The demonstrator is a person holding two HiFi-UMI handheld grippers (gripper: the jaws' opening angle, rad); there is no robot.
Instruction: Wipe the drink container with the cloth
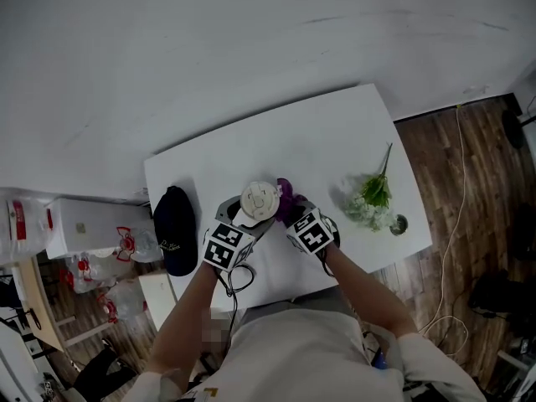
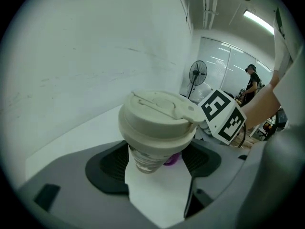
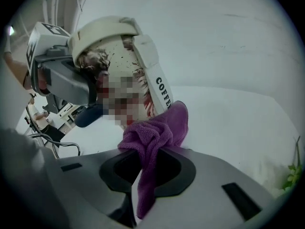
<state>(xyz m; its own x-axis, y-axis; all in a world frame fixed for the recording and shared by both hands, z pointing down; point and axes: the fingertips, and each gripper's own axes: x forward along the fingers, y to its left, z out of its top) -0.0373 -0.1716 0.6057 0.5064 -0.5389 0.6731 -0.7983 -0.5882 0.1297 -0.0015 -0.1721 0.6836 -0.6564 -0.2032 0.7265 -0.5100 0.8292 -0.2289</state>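
The left gripper (image 2: 155,165) clamps the lidded drink container (image 2: 159,123) by its body, jaws set wide around it, and holds it tilted over the white table (image 1: 335,132). The right gripper (image 3: 151,171), jaws pinched on the purple cloth (image 3: 157,130), presses that cloth against the container's side. A dark cap (image 1: 175,229) and a flower sprig (image 1: 371,199) lie on the table, beside a wooden floor (image 1: 469,182).

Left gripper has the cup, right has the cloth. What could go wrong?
The left gripper grips the tilted cup just below its lid; a sideways push from the cloth may twist it loose or pop the lid.
The right gripper pinches only a fold of cloth; rubbing could drag it out.
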